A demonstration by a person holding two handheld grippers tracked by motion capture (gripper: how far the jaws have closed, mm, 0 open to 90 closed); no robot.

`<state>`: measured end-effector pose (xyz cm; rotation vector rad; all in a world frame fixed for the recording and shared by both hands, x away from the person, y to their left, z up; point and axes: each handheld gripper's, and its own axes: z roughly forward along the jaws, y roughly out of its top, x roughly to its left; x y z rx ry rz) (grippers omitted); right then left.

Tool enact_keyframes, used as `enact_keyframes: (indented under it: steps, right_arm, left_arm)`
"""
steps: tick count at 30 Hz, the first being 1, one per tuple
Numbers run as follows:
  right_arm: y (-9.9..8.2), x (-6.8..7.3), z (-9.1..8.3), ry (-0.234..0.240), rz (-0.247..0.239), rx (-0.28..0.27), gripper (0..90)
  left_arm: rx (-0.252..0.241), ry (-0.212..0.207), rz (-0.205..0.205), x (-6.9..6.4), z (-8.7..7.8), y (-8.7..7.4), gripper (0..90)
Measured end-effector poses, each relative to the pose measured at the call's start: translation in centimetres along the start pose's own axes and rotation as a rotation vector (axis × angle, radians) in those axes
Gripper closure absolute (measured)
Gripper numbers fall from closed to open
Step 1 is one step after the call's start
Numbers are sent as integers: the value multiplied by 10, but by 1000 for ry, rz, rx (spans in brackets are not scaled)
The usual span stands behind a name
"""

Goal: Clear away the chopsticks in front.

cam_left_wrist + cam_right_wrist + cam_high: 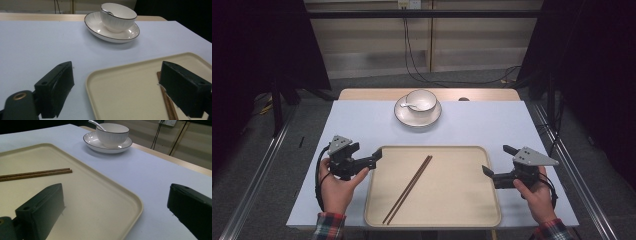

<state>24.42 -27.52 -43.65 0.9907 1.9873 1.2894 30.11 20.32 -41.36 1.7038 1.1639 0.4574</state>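
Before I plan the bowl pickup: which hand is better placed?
Probably neither clearly: left gripper and right gripper, both open and empty, flank the tray; the bowl sits centred, far beyond both.

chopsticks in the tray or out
In: the chopsticks lie side by side, flat on the tray floor, running diagonally, with neither gripper touching them.

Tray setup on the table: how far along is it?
Done: the pair of brown wooden chopsticks lies in the beige plastic tray. In hand: nothing; left tongs and right tongs are open. Left, probably: the white ribbed bowl on its saucer.
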Motion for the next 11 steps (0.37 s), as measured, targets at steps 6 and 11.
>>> enact_keyframes:
  steps: [6,11]
  right_arm:
    - [-2,3,5,5,8,34,7]
    - [-4,4,11,3,14,90,7]
  left_arm:
    - [-11,-29,-8,14,4,-2,87]
    - [-31,-34,-15,17,3,-3,66]
